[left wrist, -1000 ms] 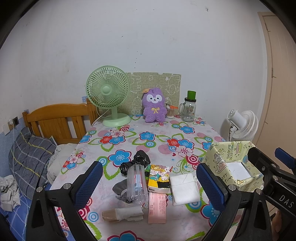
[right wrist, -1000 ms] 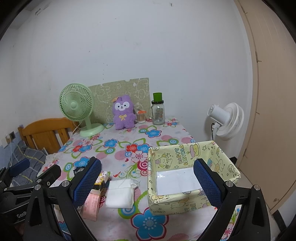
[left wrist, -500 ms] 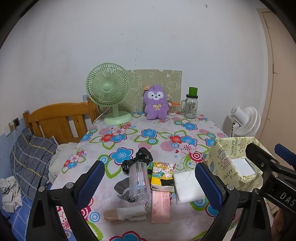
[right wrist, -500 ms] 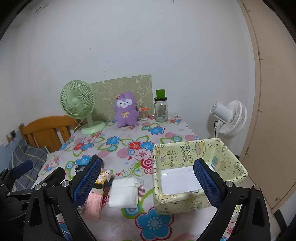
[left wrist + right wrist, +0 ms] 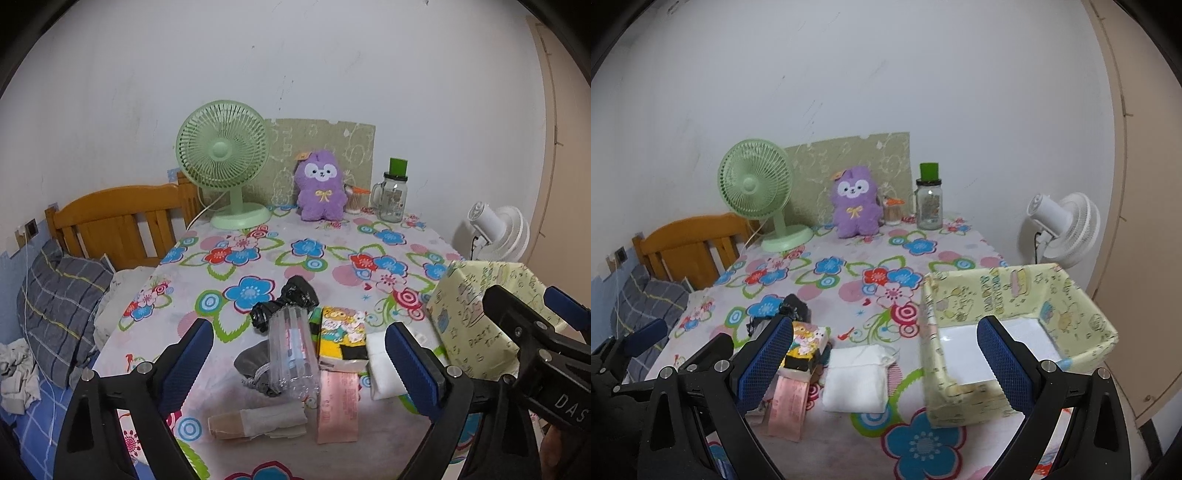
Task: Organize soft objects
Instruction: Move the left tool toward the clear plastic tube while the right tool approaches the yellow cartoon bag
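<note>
Flower-print bench [image 5: 258, 254] — soft clutter beside a yellow paper box [image 5: 1019, 295].
Both grippers, left gripper [image 5: 299, 363] and right gripper [image 5: 884, 363], hover with fingers apart, empty — the white padded pouch [image 5: 855, 380] lies flat between the right ones, just left of the box.

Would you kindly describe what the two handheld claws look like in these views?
Both the left claw and the right claw have matte black angular frames with silver bolts. Each finger carries a long blue pad with a fine gridded texture. White lettering "DAS" shows on the right claw's side in the left wrist view. No cables or sleeves visible.
</note>
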The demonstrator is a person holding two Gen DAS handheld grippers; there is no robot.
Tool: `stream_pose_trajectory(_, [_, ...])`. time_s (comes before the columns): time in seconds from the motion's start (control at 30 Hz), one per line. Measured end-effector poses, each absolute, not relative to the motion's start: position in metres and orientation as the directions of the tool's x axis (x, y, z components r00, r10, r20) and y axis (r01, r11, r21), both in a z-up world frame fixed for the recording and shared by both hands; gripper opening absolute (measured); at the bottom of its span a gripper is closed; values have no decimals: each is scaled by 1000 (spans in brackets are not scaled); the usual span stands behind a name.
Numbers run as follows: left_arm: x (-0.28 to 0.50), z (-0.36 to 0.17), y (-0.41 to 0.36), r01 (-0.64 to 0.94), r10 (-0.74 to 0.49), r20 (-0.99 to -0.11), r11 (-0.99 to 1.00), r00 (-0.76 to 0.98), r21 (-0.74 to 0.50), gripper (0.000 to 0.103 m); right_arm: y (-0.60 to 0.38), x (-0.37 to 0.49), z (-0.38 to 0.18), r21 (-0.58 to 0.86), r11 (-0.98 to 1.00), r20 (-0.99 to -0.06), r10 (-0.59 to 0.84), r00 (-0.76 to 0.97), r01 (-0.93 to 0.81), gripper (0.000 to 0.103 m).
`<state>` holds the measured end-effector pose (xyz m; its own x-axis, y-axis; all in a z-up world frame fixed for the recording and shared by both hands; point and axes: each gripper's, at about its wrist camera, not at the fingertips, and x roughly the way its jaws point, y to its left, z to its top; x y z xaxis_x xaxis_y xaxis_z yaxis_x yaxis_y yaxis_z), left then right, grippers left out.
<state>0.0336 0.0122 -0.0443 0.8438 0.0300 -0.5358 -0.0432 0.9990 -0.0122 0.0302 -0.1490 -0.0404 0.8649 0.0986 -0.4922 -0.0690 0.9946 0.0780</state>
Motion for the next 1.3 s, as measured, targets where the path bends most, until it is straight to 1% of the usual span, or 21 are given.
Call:
stream_pose_trajectory(0.13, [38,-53,16,-50,42,-554,999,831,1,95,-140,36,-51,89,992,-512,120,850,-87,98])
stream_pose_trajectory(0.37, [48,-71,25,-44,36,-598,999,801,0,93,-126,47,-67,108,989,-548,140,824,-96,98])
stream_pose_trajectory(0.7, [65,-92,37,-60,45,-645,998,763,-1,91,-100,65,-84,92,988,-596,155,788,-124,97])
stream_pose_trajectory(1.13, [90,-113,43,-22,11,-698,1000,716,-6,91,-72,96,-105,72,986,-653,163,739,-153,97])
stream_pose_trajectory(1.3, [98,-119,46,-5,-20,-714,999,700,-33,86,-62,106,-113,64,984,-675,166,719,-168,97])
